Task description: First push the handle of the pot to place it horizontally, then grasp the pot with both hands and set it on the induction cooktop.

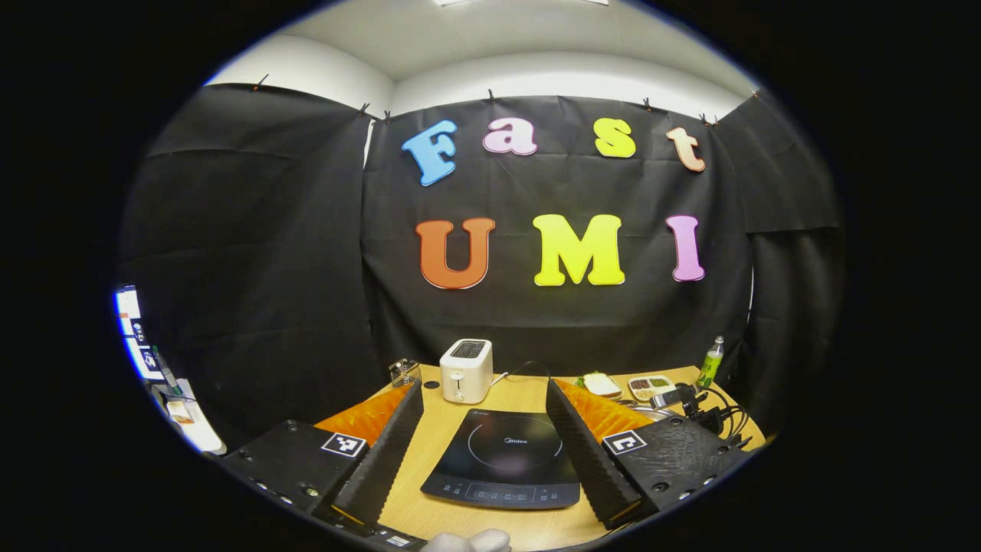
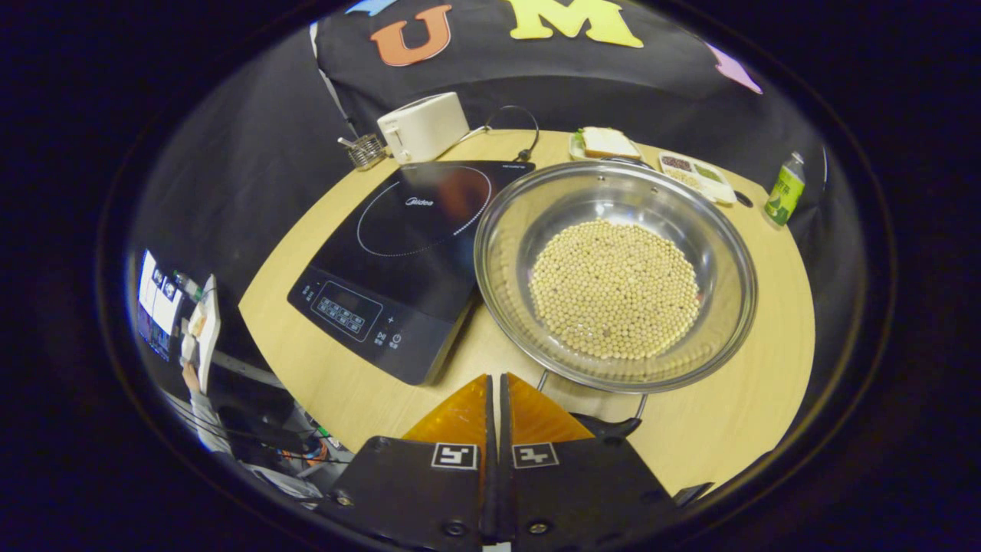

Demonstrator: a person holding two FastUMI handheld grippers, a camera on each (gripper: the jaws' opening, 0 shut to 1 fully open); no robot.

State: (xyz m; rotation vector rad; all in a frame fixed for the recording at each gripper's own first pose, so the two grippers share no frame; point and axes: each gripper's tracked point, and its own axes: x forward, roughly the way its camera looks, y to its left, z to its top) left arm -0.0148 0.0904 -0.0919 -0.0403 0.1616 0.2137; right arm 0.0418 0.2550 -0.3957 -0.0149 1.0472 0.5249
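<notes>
Pot point(image 2: 615, 276) of beans sits on the counter point(image 2: 766, 399) touching the induction cooktop point(image 2: 398, 253), not yet lifted, its handle point(image 2: 605, 418) beside the pressed-together right gripper point(image 2: 494, 391); left gripper point(image 1: 484, 418) fingers spread, empty.

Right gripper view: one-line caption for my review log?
Shut right gripper above the pot's handle; bean-filled pot beside the induction cooktop.

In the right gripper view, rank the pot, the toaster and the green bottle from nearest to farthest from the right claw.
1. Pot, holding beans, just ahead of the right claw, slightly right.
2. Green bottle, far right table edge.
3. Toaster, far left, behind the cooktop.
</notes>
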